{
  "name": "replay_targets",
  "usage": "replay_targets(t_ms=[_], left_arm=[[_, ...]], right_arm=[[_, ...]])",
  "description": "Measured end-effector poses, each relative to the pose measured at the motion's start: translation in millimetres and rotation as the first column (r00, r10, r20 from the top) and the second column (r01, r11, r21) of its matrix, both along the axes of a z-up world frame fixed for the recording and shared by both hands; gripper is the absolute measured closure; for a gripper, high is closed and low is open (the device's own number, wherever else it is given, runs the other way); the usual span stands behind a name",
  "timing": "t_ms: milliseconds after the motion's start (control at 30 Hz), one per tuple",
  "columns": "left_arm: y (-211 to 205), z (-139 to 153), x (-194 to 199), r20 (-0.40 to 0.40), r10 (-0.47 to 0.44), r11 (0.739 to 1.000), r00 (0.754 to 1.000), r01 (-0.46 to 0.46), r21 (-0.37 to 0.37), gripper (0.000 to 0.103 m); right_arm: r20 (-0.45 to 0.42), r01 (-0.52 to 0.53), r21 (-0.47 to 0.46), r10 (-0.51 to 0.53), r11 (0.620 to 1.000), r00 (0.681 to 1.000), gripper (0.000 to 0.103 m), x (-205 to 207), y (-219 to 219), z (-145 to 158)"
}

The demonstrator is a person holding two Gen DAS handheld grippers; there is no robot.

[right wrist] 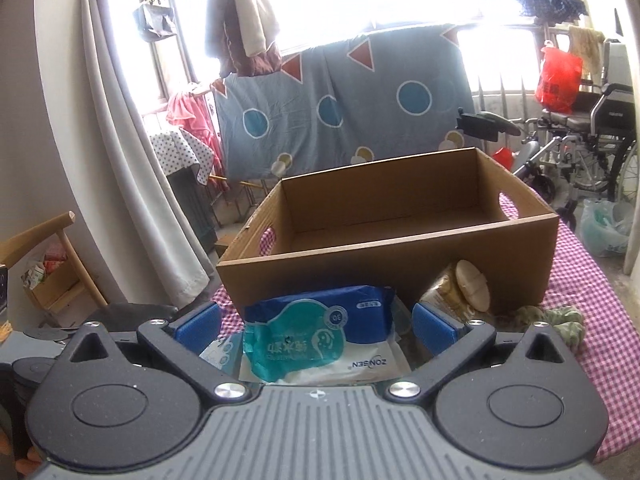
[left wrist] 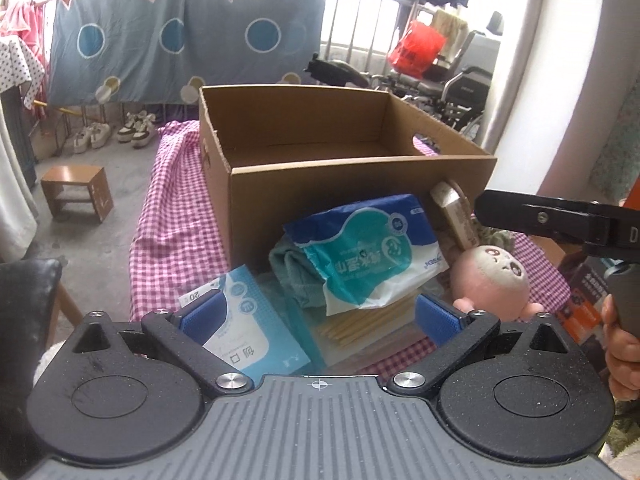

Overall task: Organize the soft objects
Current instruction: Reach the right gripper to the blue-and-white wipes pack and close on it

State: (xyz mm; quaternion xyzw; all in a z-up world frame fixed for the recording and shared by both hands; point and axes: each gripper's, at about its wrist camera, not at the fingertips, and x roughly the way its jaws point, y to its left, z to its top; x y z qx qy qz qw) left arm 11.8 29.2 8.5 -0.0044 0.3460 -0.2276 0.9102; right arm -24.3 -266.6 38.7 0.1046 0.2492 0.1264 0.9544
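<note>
Left gripper (left wrist: 318, 314): low centre of the left view, level, aimed at the pile in front of the box; jaws wide, nothing between the blue pads (left wrist: 202, 312).
Right gripper (right wrist: 316, 322): low centre of its own view, level, facing the box; jaws wide, empty. In the left view it enters from the right edge as a black arm (left wrist: 560, 226) above the plush.
Hand (left wrist: 620, 344): right edge of the left view, fingers around a grey handle; mostly cut off by the frame.
Box (left wrist: 360, 196): open cardboard, centre of both views, standing on the checked cloth (left wrist: 172, 208); what shows of its inside is bare, the floor near the front wall is hidden.
Wipes pack (left wrist: 368, 248): blue and teal, lying just before the box's front wall, on top of the pile; in the right view it sits between the pads.
Towel (left wrist: 296, 276): green-grey, tucked under the pack's left side; mostly hidden.
Plush (left wrist: 490, 280): pink with a pale face, right of the pack, touching the cloth; lower body partly behind the right pad.
Flat pouch (left wrist: 248, 328): light blue, lower left of the pile, partly behind the left pad.
Sticks (left wrist: 360, 322): pale bundle in a clear bag beneath the pack; hard to make out.
Brush-like thing (right wrist: 474, 286): leaning on the box front, right of the pack; I cannot tell what it is.
Green fabric (right wrist: 552, 320): crumpled on the cloth, right of centre in the right view.
</note>
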Motion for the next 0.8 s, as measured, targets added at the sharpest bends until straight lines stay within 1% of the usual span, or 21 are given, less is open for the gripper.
replay_targets(t_ms=[33,133,267,333,367,433,500,567,700,800], left_arm=[[-1.9,0.5,0.8,0.016,-0.016,1.0,1.0,0.016,-0.006,0.004],[-10.2,-0.4,6.8,0.043,-0.062,0.998,0.997,0.062,0.007,0.004],[-21.8,-5.0,16.6,0.038,-0.128,0.991,0.991,0.127,0.031,0.005],[-29.2,-8.2,22.3,0.031,-0.152,0.987,0.988,0.15,0.066,0.005],[-33.0,-9.4,24.8,0.031,-0.159,0.984,0.987,0.156,0.086,0.006],[-39.5,-13.7,29.8,0.032,-0.177,0.978,0.984,0.172,0.121,0.01],[-44.1,-16.7,34.5,0.02,-0.188,0.973,0.982,0.184,0.141,0.013],[-45.6,-19.9,38.3,0.004,-0.196,0.97,0.981,0.194,0.147,0.017],[-42.9,-21.9,42.3,-0.015,-0.206,0.971,0.978,0.206,0.121,0.021],[-45.2,-23.3,43.7,-0.02,-0.22,0.968,0.975,0.221,0.122,0.022]], right_arm=[[-0.011,-0.004,0.016,0.005,1.0,1.0,0.0,4.9,0.2,-0.8],[-0.054,-0.003,0.056,0.006,0.998,0.999,0.0,21.1,0.2,-4.8],[-0.101,0.012,0.032,-0.009,0.999,0.995,0.004,41.8,4.0,-12.1],[-0.131,0.015,0.017,-0.013,1.0,0.991,0.006,51.1,6.0,-16.3],[-0.144,0.014,0.012,-0.013,1.0,0.989,0.009,55.2,7.0,-18.0],[-0.174,0.015,0.003,-0.014,1.0,0.985,0.011,63.9,9.1,-21.6],[-0.197,0.016,0.0,-0.016,1.0,0.98,0.014,71.1,9.7,-24.6],[-0.209,0.012,-0.01,-0.014,1.0,0.978,0.016,75.9,10.6,-26.2],[-0.228,0.024,-0.02,-0.028,0.999,0.973,0.017,83.2,9.4,-30.6],[-0.254,0.032,-0.011,-0.034,0.999,0.967,0.021,88.7,7.7,-36.0]])
